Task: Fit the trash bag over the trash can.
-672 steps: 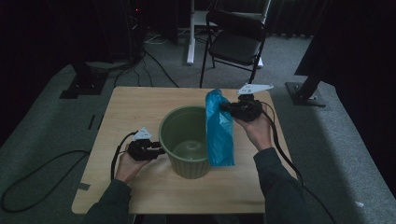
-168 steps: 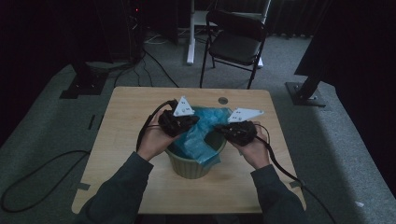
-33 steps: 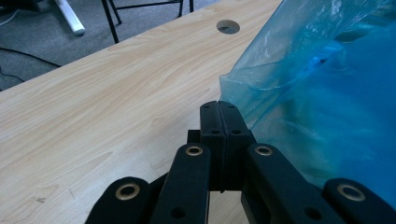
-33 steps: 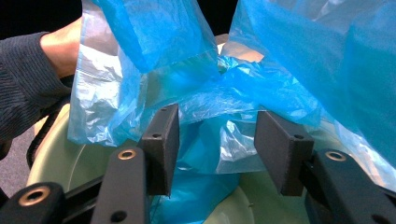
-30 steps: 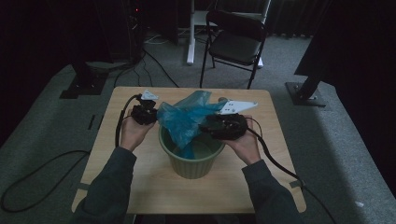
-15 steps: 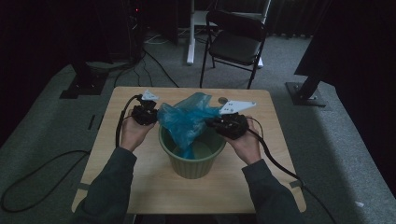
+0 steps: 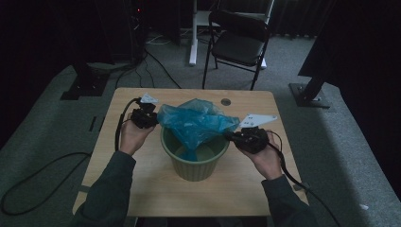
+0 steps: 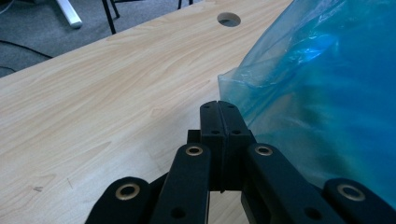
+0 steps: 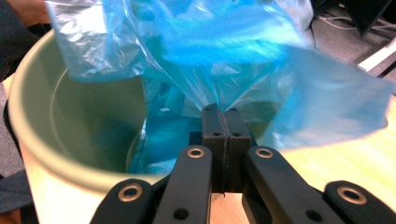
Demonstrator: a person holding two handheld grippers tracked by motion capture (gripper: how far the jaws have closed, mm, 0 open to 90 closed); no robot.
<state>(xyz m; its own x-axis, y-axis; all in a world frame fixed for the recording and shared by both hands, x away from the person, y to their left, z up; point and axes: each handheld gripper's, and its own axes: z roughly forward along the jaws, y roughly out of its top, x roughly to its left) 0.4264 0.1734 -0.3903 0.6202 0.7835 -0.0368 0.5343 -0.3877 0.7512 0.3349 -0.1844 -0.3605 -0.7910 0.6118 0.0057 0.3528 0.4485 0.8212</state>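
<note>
- On the floor beyond the table: a black folding metal chair (image 7: 239, 45), well apart from the work and playing no part in it.
- Pale wooden table (image 7: 142, 189), with a round cable hole (image 7: 225, 101) near its far edge; it bears the bucket at its middle, within reach of both hands.
- Sage-green round plastic bucket (image 7: 195, 165), upright and open-mouthed, apparently waiting to be lined.
- Translucent blue plastic bag (image 7: 196, 123), stretched over the bucket's mouth; its lower end dips inside while the upper edge is drawn taut to both sides, likely to spread the opening toward the rim.
- Left gripper (image 8: 219, 109), beside the bucket's far-left rim: jaws pressed together, pinching the bag's edge.
- Right gripper (image 9: 220, 114), at the bucket's right rim: jaws clamped on gathered bag film above the opening.
</note>
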